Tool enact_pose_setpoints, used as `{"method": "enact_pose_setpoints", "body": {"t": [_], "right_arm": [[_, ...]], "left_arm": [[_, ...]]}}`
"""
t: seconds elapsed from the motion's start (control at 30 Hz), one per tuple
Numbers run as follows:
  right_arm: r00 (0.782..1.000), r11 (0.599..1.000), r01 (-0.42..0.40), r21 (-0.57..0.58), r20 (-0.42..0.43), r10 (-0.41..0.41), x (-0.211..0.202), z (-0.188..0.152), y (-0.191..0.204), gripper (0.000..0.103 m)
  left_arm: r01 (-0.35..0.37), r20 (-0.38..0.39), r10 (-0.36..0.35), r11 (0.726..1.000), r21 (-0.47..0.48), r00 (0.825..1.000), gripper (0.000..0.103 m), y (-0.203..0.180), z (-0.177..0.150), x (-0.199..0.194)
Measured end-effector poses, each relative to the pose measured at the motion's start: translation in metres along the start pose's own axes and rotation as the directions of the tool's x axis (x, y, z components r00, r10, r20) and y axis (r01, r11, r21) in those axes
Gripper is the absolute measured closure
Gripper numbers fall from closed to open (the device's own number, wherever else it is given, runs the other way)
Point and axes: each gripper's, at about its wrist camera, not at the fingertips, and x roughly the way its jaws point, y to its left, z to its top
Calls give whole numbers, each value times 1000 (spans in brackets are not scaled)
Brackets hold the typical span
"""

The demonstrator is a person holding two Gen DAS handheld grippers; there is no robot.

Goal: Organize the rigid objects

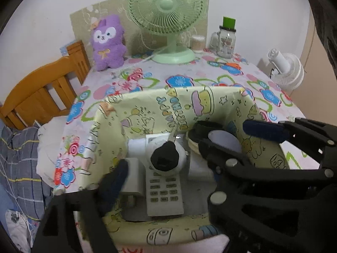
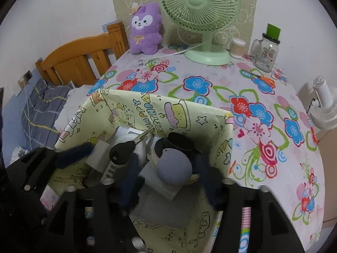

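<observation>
Where box (image 1: 147,105) reads "HAPPY BIRTHDAY", upside down

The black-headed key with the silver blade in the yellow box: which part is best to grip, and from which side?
Grip the black-headed key by its thick plastic head, coming from above. The head lies topmost on the white round object, while the thin silver blade points toward the yellow patterned box's back wall, giving little to pinch.

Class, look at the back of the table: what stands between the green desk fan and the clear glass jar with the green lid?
A small clear tub of cotton swabs, between green desk fan and glass jar; both views show it.
</observation>
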Motion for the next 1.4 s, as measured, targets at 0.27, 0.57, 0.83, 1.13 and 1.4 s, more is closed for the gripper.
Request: {"method": "enact_pose_setpoints", "body": {"t": [0.27,0.57,0.83,1.13,1.4], "right_arm": [[998,999,47,-10,30,-46,-16,-4,3,30],[989,992,122,-12,80,-121,-36,-12,5,21],[978,982,187,19,94,-188,-45,-22,-1,13],[974,977,195,81,101,-203,-57,-35,-20,11],[963,967,220,126,128,-236,-72,-45,-42,7]], "left_arm": [[-32,13,32,999,12,999,11,-3,-2,-10],[-59,38,57,998,36,998,7,-9,-8,-25],[-43,51,42,999,12,998,3,-14,-13,-28],[24,66,-23,999,-25,998,0,-24,-15,-33],[41,83,-39,999,-21,996,0,-41,-13,-38]]}}
